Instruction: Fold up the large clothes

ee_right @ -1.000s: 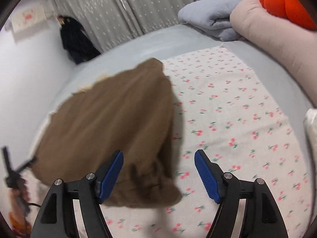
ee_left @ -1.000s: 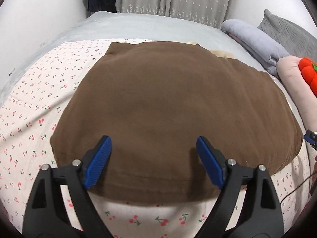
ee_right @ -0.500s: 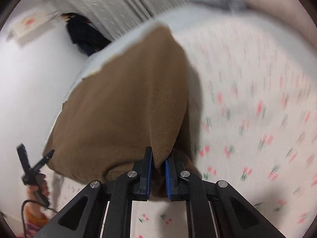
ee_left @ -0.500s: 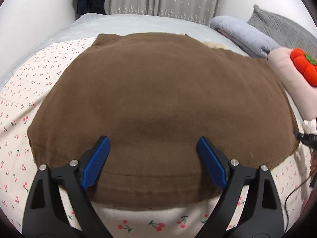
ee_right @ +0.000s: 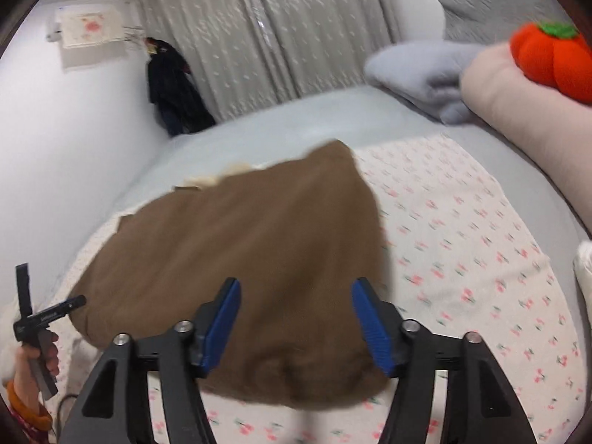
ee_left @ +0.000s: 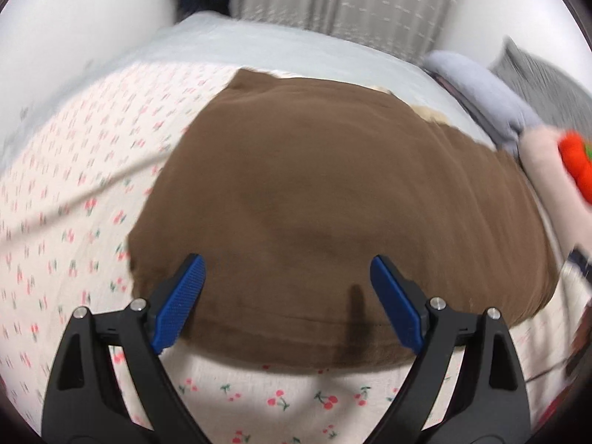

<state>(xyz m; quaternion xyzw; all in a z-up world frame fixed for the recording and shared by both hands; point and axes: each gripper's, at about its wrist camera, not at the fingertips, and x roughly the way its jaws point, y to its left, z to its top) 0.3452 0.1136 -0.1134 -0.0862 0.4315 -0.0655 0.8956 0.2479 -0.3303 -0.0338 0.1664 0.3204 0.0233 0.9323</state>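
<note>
While nothing in either view has writing I can actually read, here's the rest, view by view:

Left wrist, writing: none legible; everything is a bit motion-blurred.
Left wrist, claw: the left claw [ee_left: 286, 305] is spread wide, blue pads well apart, gripping nothing. It hangs over the near hem of the brown garment [ee_left: 333, 199]; can't tell if the pads touch the cloth.
Left wrist, garment: folded into a broad brown slab lying flat on the cherry-print sheet [ee_left: 66, 214] on the bed, with a bit of cream lining [ee_left: 425, 113] peeking out at the far edge.
Left wrist, background: grey blanket [ee_left: 488, 100] and an orange plush [ee_left: 577, 162] off to the right, curtain [ee_left: 340, 0] at the back.

Right wrist, writing: there's a white wall unit [ee_right: 90, 33] with a pinkish mark and some tiny print on the black handle at lower left, both too small and blurred to read.
Right wrist, claw: the right claw [ee_right: 296, 323] is let go and open, pads apart, holding nothing, sitting above the near corner of the brown garment [ee_right: 240, 244].
Right wrist, garment: lying on the cherry-print sheet [ee_right: 462, 240], near edge bunched and rumpled between the pads.
Right wrist, other hand: the person's left hand [ee_right: 33, 366] is at the lower left, wrapped around the other gripper's handle.
Right wrist, background: dark clothes [ee_right: 174, 88] hanging by the curtain [ee_right: 296, 26], grey blanket [ee_right: 418, 70], orange plush [ee_right: 547, 59].
</note>
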